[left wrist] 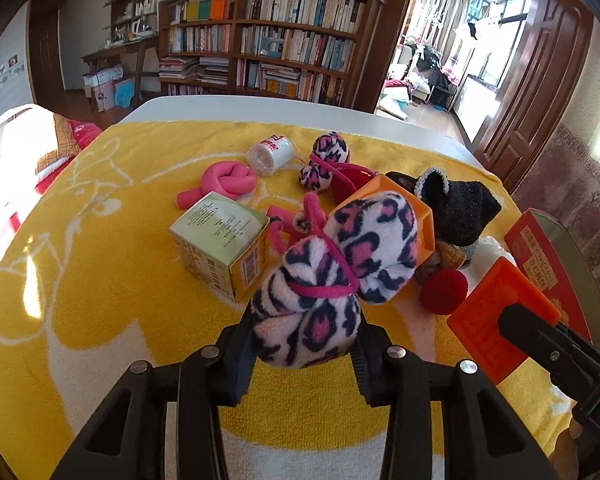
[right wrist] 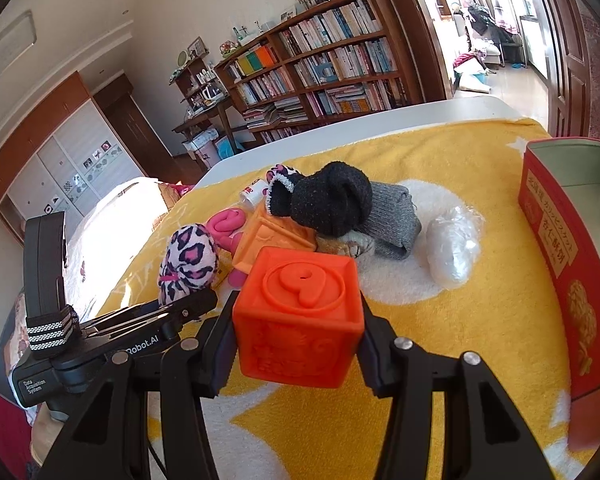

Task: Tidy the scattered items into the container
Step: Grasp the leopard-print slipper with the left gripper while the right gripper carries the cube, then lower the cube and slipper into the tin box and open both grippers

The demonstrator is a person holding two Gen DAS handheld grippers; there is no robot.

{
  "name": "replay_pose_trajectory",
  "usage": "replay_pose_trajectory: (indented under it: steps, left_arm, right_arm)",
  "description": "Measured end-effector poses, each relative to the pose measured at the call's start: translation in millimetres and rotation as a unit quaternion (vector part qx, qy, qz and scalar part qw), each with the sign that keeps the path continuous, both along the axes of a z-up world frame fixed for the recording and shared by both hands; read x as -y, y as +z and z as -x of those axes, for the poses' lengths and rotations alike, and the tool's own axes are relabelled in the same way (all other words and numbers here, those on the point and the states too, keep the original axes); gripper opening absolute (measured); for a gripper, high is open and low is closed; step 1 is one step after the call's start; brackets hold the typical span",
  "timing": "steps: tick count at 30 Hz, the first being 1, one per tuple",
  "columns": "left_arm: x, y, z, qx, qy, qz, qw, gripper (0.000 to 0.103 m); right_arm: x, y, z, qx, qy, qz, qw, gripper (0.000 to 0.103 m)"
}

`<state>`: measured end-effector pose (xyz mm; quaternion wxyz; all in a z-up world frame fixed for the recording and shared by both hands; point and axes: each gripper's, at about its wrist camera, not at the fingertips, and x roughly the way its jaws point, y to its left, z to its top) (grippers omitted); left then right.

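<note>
Gripping one leopard bundle point(left wrist: 324, 276), left claw point(left wrist: 304, 344); right claw point(right wrist: 298, 344), one orange cube point(right wrist: 300, 320).

1. A white table point(left wrist: 260, 105) carries a yellow terry towel point(left wrist: 100, 280) with white drawings.
2. On the towel lie a green-white cardboard carton point(left wrist: 220, 240), a knotted pink foam roll point(left wrist: 228, 182), a white cylindrical bottle point(left wrist: 270, 156) and a red tin container point(right wrist: 560, 248).

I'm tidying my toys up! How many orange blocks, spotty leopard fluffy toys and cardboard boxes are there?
Orange blocks: 2 (numbered block in right gripper, paler block on towel)
Leopard-print plush toys: 2 (near plush in left gripper, far plush on towel)
Cardboard boxes: 1 (green carton)
Total: 5
</note>
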<state>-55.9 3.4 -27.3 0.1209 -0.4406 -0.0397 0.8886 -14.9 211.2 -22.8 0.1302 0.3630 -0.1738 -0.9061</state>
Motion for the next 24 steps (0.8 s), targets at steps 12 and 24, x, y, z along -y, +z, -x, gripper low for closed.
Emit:
replay_pose_trajectory:
  steps: [12, 24]
  left_arm:
    - [-48.4, 37.2, -16.9, -0.032, -0.06, -0.013, 0.9976, 0.042]
    - [-139.6, 58.0, -24.0, -0.046, -0.152, -0.031, 0.9868, 0.042]
  right_arm:
    - [-80.3, 36.0, -34.7, -0.045, -0.097, -0.01, 0.994, 0.055]
    - [-178.3, 56.2, -72.6, -0.057, -0.228, -0.049, 0.971, 0.055]
